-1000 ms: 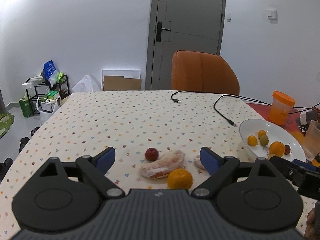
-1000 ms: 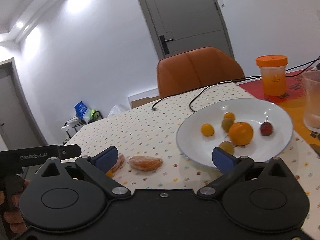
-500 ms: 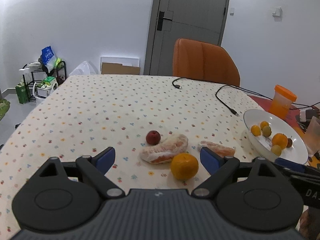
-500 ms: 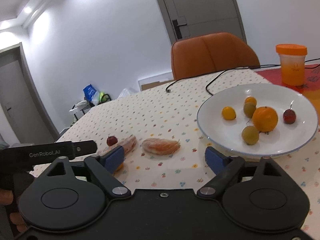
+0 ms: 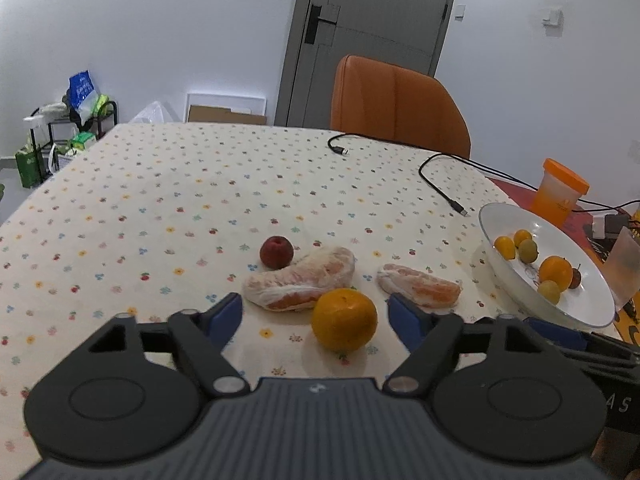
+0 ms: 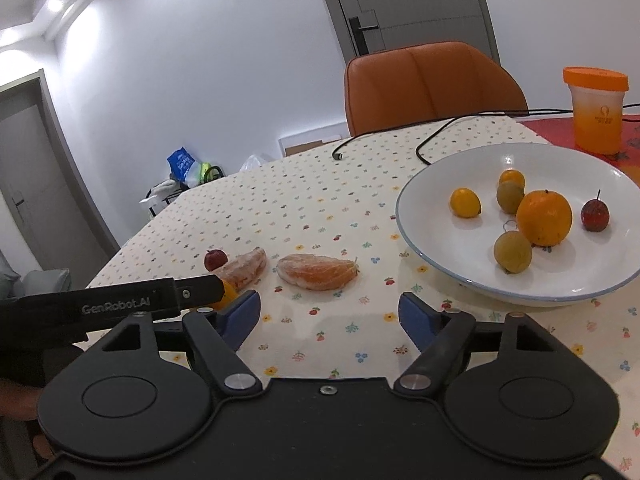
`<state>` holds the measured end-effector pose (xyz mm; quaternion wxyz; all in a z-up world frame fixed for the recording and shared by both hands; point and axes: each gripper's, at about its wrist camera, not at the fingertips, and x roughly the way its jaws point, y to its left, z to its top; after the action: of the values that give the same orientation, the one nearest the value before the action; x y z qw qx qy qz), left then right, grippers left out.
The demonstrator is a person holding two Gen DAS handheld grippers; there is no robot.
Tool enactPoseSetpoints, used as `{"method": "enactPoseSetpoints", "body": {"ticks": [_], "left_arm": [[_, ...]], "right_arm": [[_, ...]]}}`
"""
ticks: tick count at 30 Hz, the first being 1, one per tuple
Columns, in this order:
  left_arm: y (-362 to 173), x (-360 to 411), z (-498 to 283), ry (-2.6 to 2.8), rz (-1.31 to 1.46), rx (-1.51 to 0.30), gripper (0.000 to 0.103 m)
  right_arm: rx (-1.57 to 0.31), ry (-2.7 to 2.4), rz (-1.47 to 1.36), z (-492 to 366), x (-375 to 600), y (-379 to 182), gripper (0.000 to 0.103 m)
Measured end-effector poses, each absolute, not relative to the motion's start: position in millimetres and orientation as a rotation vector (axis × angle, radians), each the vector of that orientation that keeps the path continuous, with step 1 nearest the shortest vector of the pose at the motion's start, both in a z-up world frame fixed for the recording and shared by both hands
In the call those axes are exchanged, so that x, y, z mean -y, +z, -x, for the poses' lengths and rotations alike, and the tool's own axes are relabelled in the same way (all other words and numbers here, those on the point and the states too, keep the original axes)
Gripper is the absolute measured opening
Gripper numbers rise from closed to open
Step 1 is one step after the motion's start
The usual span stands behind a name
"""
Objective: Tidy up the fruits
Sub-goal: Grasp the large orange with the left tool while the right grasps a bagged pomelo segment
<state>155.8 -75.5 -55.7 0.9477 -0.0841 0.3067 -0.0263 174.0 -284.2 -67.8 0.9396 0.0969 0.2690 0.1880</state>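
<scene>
On the flowered tablecloth lie a whole orange [image 5: 344,319], two peeled citrus segments [image 5: 301,279] [image 5: 420,290] and a small dark red fruit [image 5: 276,252]. My left gripper [image 5: 316,317] is open, and the orange sits between its blue fingertips, untouched. A white plate [image 6: 424,176] at the right holds an orange [image 6: 544,218], several small yellow and green fruits and a red one [image 6: 595,215]. My right gripper [image 6: 330,316] stands open just short of the nearer segment [image 6: 317,271], with nothing between its fingers. The left gripper's body hides most of the orange in the right wrist view.
An orange-lidded cup [image 6: 595,110] stands behind the plate. Two black cables [image 5: 440,188] trail across the far right of the table. An orange chair [image 5: 396,106] is pushed in at the far side. A translucent glass [image 5: 626,266] stands right of the plate.
Both grippers have moved forward and lower toward the loose fruit. The orange now sits between the left fingertips, and the right gripper has swung left from the plate toward the peeled segment.
</scene>
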Motion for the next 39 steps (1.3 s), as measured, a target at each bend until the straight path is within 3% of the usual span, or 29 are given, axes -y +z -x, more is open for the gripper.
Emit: {"method": "enactPoseSetpoints", "body": {"ticks": [4,6,27,39], "left_arm": [[-61.7,77.5,-163.2,-0.081,0.199,-0.651,0.054],[-62.0,79.1,-164.6,-0.092,0.202,-0.662,0.036],[-50.7,21.0,-165.3,0.026,0.236,-0.622,0.036],[-50.7,4.9,-164.1,0.046,0.268,-0.619,0.036]], "right_arm": [[-0.565,0.384,-0.2,-181.8,283.6,-70.1,0.072],[-0.572,0.384,-0.198,-186.1,281.6,-71.4,0.072],[-0.601,0.329,-0.098,-216.6,231.0,-72.0,0.072],[-0.623,0.292,-0.006,-233.5,207.9,-72.2,0.079]]}}
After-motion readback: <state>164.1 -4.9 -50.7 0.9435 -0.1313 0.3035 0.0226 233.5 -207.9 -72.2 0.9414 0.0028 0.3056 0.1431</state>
